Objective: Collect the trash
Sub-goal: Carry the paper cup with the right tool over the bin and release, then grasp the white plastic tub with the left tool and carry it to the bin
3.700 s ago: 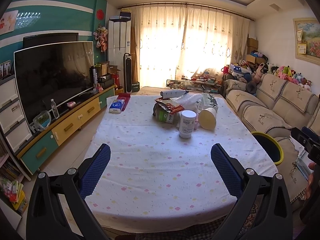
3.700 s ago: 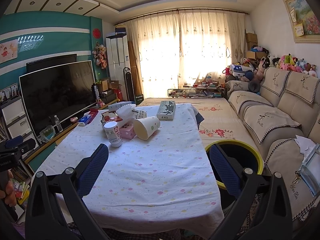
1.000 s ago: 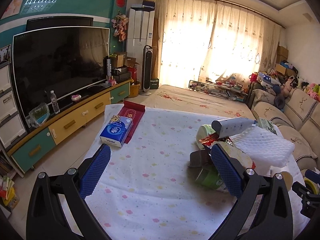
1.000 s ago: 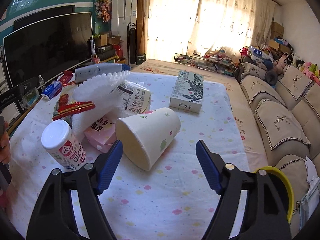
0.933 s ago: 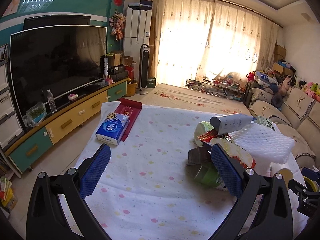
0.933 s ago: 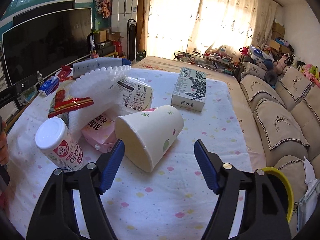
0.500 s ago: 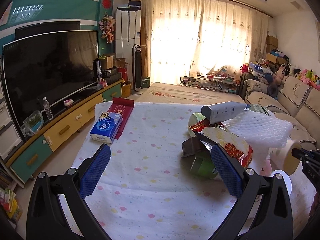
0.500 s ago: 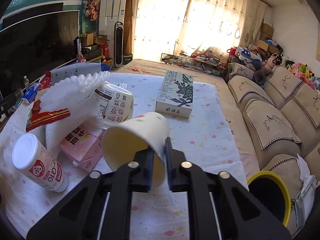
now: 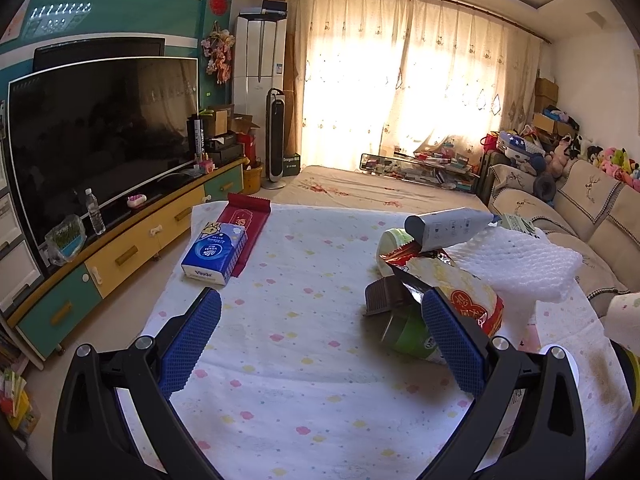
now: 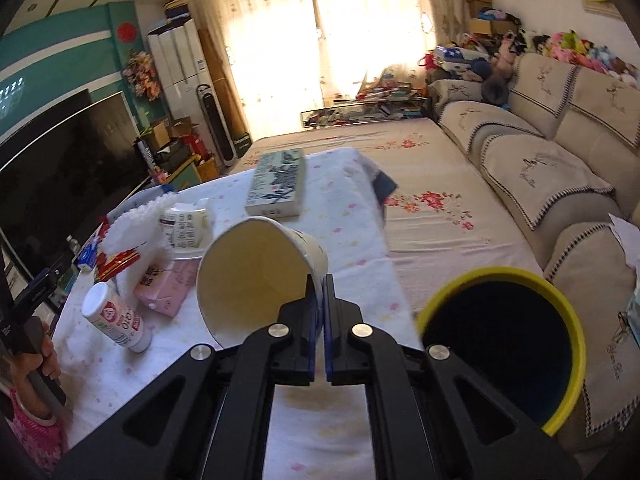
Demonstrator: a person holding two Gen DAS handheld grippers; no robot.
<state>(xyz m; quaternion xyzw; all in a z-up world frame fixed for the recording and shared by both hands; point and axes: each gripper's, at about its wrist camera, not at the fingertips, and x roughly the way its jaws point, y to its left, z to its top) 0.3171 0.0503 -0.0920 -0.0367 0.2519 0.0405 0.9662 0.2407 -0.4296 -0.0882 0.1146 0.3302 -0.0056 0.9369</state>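
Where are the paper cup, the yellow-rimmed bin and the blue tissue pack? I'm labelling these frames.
paper cup [image 10: 256,276]: right wrist view, inside of its open mouth.
yellow-rimmed bin [image 10: 492,274]: right wrist view, far rim.
blue tissue pack [image 9: 214,246]: left wrist view, top face.

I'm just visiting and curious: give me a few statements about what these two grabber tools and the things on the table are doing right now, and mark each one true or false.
1. The right gripper is shut on the rim of the paper cup. True.
2. The left gripper holds the blue tissue pack. False: its jaws are open and empty, and the pack lies on the table beyond them.
3. The yellow-rimmed bin is beside the table, by the sofa. True.
4. The paper cup stands upright on the table. False: it is tilted with its mouth towards the camera, pinched by the rim.
5. The white bottle is already in the bin. False: it is on the tablecloth.
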